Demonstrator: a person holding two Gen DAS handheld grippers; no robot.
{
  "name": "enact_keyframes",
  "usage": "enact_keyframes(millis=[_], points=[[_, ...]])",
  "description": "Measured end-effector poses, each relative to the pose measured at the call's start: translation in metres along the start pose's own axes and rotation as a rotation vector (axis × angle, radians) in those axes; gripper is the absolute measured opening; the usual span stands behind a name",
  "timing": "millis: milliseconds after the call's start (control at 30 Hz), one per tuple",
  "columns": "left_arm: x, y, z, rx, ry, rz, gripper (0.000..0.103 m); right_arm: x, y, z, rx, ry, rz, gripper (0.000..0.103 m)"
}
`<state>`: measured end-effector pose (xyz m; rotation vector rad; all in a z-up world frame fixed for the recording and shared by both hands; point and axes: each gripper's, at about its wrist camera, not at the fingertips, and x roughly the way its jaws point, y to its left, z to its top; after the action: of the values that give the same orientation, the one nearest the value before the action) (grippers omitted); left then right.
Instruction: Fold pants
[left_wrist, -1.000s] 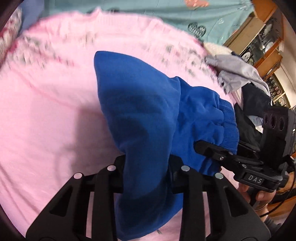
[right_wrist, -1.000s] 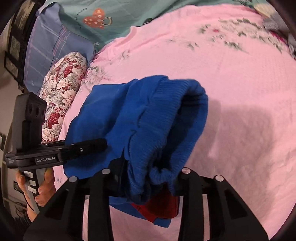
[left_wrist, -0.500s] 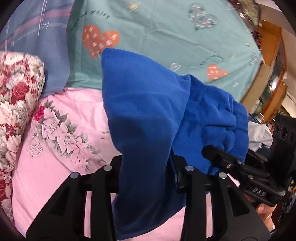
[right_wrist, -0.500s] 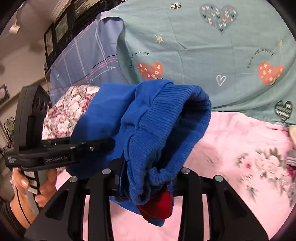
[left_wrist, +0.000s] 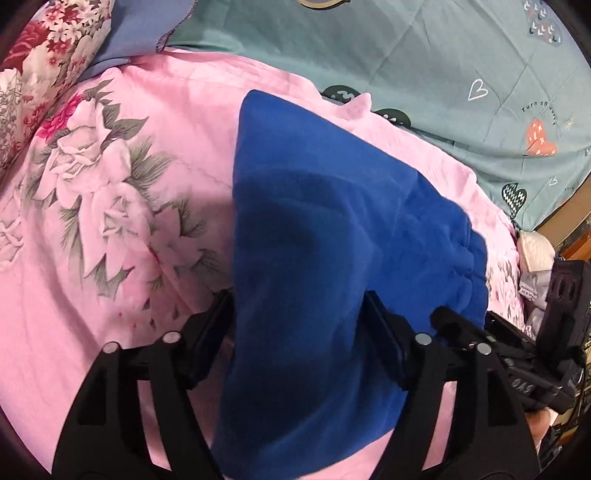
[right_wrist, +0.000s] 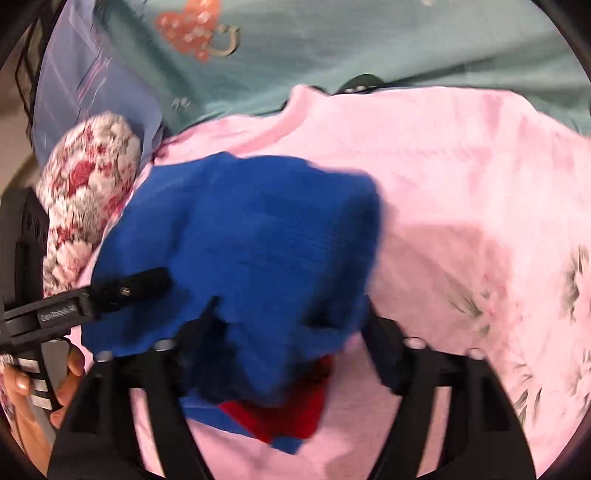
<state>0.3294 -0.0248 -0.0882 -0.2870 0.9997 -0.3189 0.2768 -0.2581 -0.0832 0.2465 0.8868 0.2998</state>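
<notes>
The blue pants (left_wrist: 314, 236) hang bunched between both grippers over the pink floral bedsheet (left_wrist: 110, 192). My left gripper (left_wrist: 299, 314) is shut on one edge of the pants, whose fabric drapes over and hides the fingertips. My right gripper (right_wrist: 288, 325) is shut on the ribbed waistband end of the pants (right_wrist: 251, 251), with a red patch (right_wrist: 288, 410) hanging below. The right gripper also shows at the right of the left wrist view (left_wrist: 480, 336), and the left gripper at the left of the right wrist view (right_wrist: 125, 288).
A floral pillow (right_wrist: 85, 192) lies at the left. A teal quilt with heart prints (left_wrist: 443, 66) and a blue-grey cloth (right_wrist: 92, 92) lie at the back. Other clothes (left_wrist: 532, 258) lie at the right edge of the bed.
Both grippers have tilted back down toward the bed with the pants. The pink sheet fills more of each view and the teal quilt has moved to the top.
</notes>
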Motion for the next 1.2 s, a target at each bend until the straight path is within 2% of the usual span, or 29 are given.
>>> enact_keyframes(millis=[100,167,267,433,600,667,767,867,1200], points=[[-0.025,0.006,-0.007,-0.045,-0.011,0.005,0.076,-0.021,-0.004,0.000,0.043,0.003,0.036,0.076],[-0.046,0.006,-0.017,-0.054,-0.032,-0.007,0.078,-0.043,-0.004,0.000,0.073,-0.032,0.056,0.076],[-0.080,0.000,-0.038,-0.043,-0.081,0.066,0.082,-0.081,0.010,-0.008,0.057,-0.079,-0.011,0.076],[-0.131,-0.021,-0.082,0.037,-0.137,0.153,0.088,-0.132,0.046,-0.038,-0.021,-0.153,-0.169,0.077],[-0.172,-0.039,-0.120,0.100,-0.195,0.192,0.094,-0.162,0.063,-0.073,-0.004,-0.188,-0.187,0.079],[-0.184,-0.046,-0.133,0.123,-0.216,0.193,0.095,-0.170,0.075,-0.087,-0.020,-0.221,-0.187,0.087],[-0.195,-0.058,-0.147,0.164,-0.242,0.217,0.097,-0.179,0.094,-0.107,-0.076,-0.260,-0.231,0.089],[-0.199,-0.065,-0.155,0.196,-0.251,0.232,0.098,-0.181,0.102,-0.117,-0.100,-0.283,-0.239,0.090],[-0.178,-0.065,-0.156,0.200,-0.277,0.261,0.101,-0.164,0.090,-0.128,-0.073,-0.343,-0.270,0.090]])
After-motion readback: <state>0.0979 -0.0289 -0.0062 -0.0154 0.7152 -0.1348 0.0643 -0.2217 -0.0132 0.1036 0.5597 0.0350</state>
